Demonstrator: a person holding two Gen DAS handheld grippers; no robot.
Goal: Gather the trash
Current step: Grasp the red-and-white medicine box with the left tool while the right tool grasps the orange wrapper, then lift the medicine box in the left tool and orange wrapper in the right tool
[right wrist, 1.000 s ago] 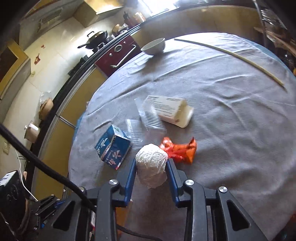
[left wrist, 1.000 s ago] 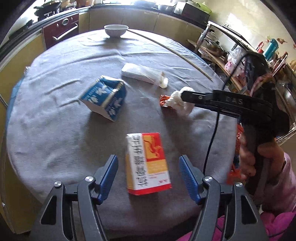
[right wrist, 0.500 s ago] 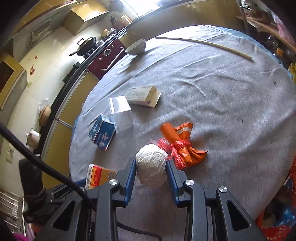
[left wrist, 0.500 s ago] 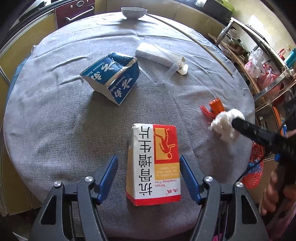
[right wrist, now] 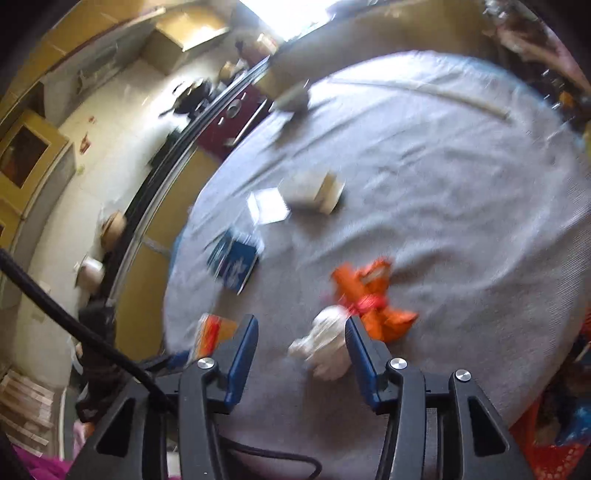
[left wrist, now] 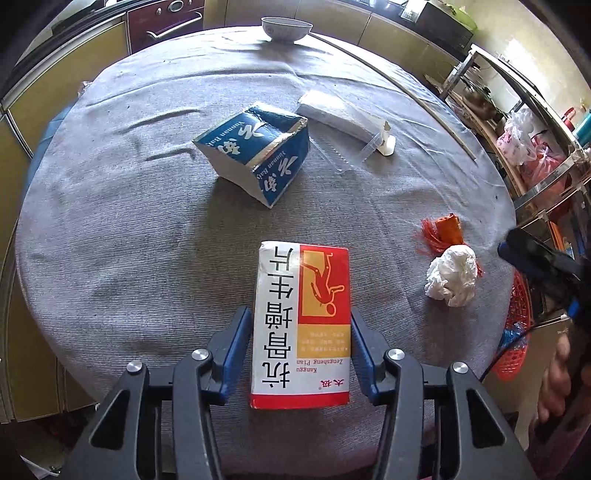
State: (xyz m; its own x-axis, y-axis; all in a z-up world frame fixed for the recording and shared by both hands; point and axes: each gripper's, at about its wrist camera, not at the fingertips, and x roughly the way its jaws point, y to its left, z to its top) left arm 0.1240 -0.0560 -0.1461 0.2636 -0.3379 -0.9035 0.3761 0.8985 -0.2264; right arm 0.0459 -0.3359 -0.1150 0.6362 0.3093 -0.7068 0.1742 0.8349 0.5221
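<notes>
Three boxes lie on the surface [left wrist: 110, 258]: one blue box [left wrist: 255, 155] and one white box [left wrist: 343, 118] beyond the left tongs [left wrist: 300, 350], whose closing jaws flank one red-and-white box [left wrist: 301, 325]. Right tongs [right wrist: 301, 354], just released, straddle one paper wad [right wrist: 327, 343] beside one orange wrapper [right wrist: 373, 299].

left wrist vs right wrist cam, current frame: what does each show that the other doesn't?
Left wrist only: the left gripper straddling the red-and-white box, jaws just closing in on its sides, and a red basket past the table edge.

Right wrist only: the right gripper, open, jaws just opening, with the white paper wad loose between them. View is blurred.

Both: wad, red-and-white box, blue carton, orange wrapper, white box, bowl, long stick, grey table.
</notes>
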